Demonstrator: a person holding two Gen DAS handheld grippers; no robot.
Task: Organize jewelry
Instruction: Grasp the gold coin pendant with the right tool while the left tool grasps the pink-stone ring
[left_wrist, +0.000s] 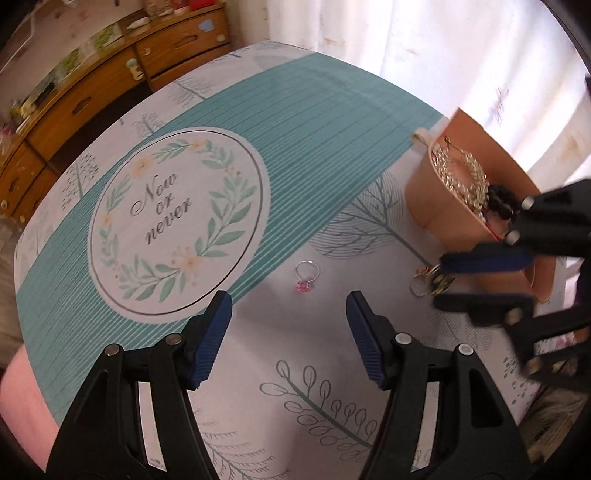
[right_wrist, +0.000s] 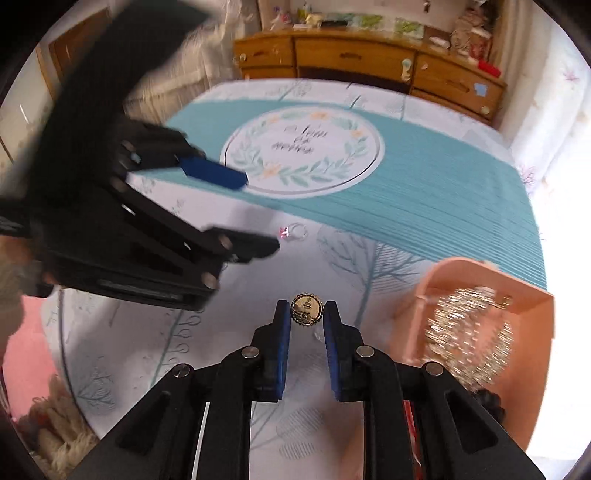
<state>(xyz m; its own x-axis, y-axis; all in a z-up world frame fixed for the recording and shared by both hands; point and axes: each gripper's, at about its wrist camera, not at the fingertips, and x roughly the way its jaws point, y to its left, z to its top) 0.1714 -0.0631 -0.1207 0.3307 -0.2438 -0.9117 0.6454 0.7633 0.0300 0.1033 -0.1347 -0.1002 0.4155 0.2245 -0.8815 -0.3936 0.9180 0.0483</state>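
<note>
Nearest the right wrist camera, the right gripper (right_wrist: 306, 314) has its ribbed blue pads pinched on a round gold piece (right_wrist: 306, 309) with a toothed edge, low over the tabletop (right_wrist: 424, 206). Whether the piece has left the printed cloth I cannot tell. The grip sits at the very pad tips on a thin hard rim, so I judge the piece could twist or spring out on the way up, and a small silver ring (left_wrist: 419, 287) just beside it might get dragged along.

The left gripper (left_wrist: 290, 306) hangs with its jaws spread and empty above a thin silver ring with a pink stone (left_wrist: 306, 277). This ring lies flat on the smooth cloth, so closing pads could skid it aside.

Further off, near the tabletop's right edge, stands the peach box (left_wrist: 436, 199), rounded at one end, heaped with glittery gold chains (left_wrist: 460, 173).
</note>
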